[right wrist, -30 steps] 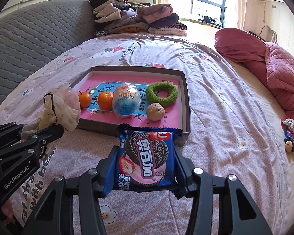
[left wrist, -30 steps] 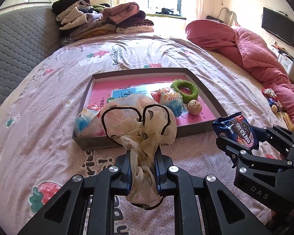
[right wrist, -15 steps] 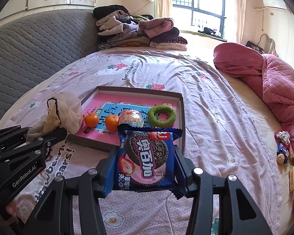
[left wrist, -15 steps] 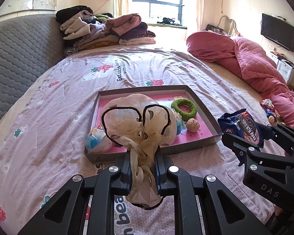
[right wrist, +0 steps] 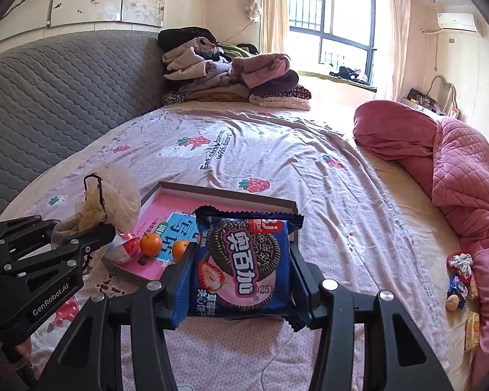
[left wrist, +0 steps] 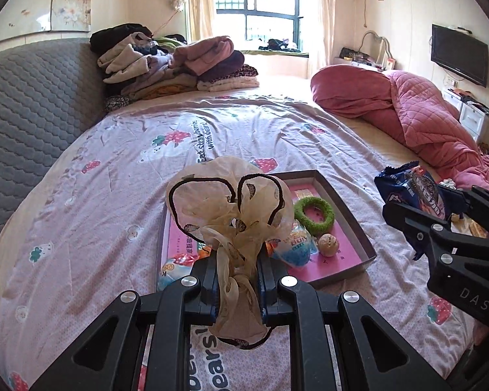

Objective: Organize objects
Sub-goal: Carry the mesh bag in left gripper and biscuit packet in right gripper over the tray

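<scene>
My left gripper [left wrist: 238,280] is shut on a cream sheer fabric bundle with black trim [left wrist: 231,208], which hangs in the air in front of the tray and also shows as the fabric bundle [right wrist: 111,195] in the right wrist view. My right gripper [right wrist: 241,270] is shut on a blue cookie packet [right wrist: 244,257], held flat between its pads above the bed; the cookie packet [left wrist: 410,192] appears at the right of the left wrist view. Below lies a shallow grey tray with a pink floor [left wrist: 345,195] holding a green ring [left wrist: 313,211], a small round ball [left wrist: 328,244], wrapped snacks [left wrist: 293,244] and two oranges [right wrist: 151,244].
The tray rests on a pink strawberry-print bedsheet [left wrist: 114,195]. A grey quilted headboard [left wrist: 26,114] stands at left, a pile of folded clothes [left wrist: 179,65] at the back, and a pink quilt [left wrist: 423,114] at right. Small snacks and a hair tie [right wrist: 459,280] lie by the quilt.
Both grippers have risen, each with its load still held. The tray and bed look smaller and lower in both views, and more of the room shows.
</scene>
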The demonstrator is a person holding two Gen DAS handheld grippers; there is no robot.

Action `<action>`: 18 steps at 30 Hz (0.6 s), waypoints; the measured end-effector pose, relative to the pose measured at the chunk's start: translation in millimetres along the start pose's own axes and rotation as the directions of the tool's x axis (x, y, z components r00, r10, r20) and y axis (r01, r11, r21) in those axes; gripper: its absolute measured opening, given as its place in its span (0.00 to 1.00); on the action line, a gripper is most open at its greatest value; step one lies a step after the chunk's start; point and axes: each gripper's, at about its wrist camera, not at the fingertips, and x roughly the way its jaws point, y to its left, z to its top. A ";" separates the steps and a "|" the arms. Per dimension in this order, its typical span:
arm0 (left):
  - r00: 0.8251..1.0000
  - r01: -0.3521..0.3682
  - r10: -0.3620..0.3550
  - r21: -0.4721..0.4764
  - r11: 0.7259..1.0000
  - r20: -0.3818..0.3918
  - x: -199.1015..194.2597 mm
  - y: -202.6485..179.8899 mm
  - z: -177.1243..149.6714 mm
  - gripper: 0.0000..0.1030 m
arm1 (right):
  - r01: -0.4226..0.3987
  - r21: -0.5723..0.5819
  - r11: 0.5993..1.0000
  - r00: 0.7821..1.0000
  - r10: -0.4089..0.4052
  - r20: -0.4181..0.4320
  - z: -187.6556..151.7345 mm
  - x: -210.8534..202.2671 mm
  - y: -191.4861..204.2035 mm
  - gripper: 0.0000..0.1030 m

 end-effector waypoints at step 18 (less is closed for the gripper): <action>0.999 -0.025 0.025 -0.014 1.000 0.027 29.2 20.4 27.4 0.17 | -0.023 0.005 1.000 0.998 0.022 0.052 34.8 17.9 -0.6 0.50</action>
